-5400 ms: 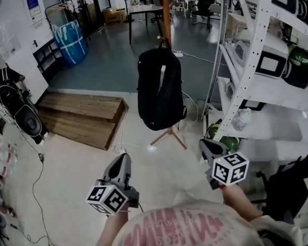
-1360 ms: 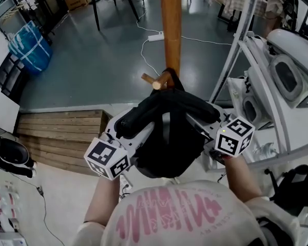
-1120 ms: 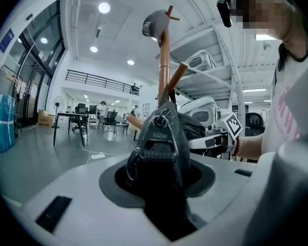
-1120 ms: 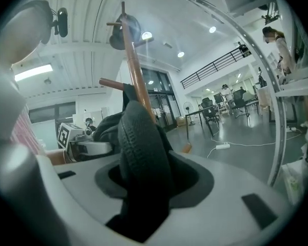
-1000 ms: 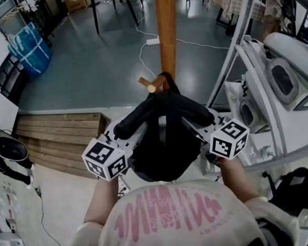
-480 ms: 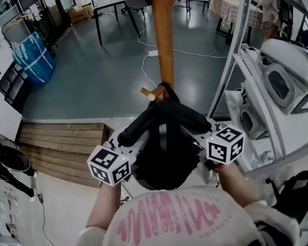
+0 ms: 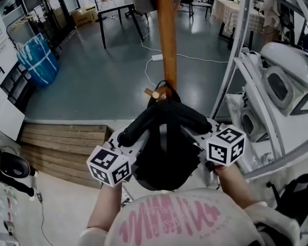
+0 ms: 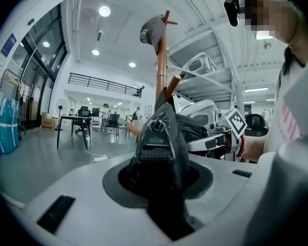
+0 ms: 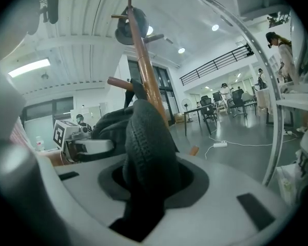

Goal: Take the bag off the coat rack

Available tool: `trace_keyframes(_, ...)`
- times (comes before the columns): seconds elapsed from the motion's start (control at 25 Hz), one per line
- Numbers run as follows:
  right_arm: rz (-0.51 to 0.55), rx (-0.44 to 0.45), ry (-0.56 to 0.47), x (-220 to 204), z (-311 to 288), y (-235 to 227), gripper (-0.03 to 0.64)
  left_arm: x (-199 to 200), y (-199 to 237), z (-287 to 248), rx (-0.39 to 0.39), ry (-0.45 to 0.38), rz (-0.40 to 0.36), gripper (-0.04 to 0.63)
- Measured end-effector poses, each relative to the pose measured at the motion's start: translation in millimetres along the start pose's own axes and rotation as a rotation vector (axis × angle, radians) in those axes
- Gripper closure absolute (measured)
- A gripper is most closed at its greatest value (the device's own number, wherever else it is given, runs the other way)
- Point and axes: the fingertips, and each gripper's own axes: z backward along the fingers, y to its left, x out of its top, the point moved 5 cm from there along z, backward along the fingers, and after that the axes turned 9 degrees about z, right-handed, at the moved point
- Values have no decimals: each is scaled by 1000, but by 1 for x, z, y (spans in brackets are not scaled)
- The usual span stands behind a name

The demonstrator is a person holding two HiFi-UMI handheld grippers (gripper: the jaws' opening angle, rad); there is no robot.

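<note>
Head view — saw the coat rack point(image 7: 167, 35) upright, the black bag point(image 7: 164, 152) hung on its peg point(image 7: 156, 93) by a top loop point(image 7: 168, 84). Held one strap point(image 8: 156, 129) pinched in the left hand-held gripper point(image 8: 159, 163); was closing the right hand-held gripper point(image 9: 143, 160) round another. Dragged outward, not lifted, could snag — tip the rack.

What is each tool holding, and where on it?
The black bag, by its straps: left tool on the buckled strap, right tool, jaws closing, on the padded strap.
</note>
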Motion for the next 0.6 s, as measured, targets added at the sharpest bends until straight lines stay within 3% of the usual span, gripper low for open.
trace_keyframes(0.6,33,16,-35,19,17,22,495,16,-24,27,17,-44,-46,480)
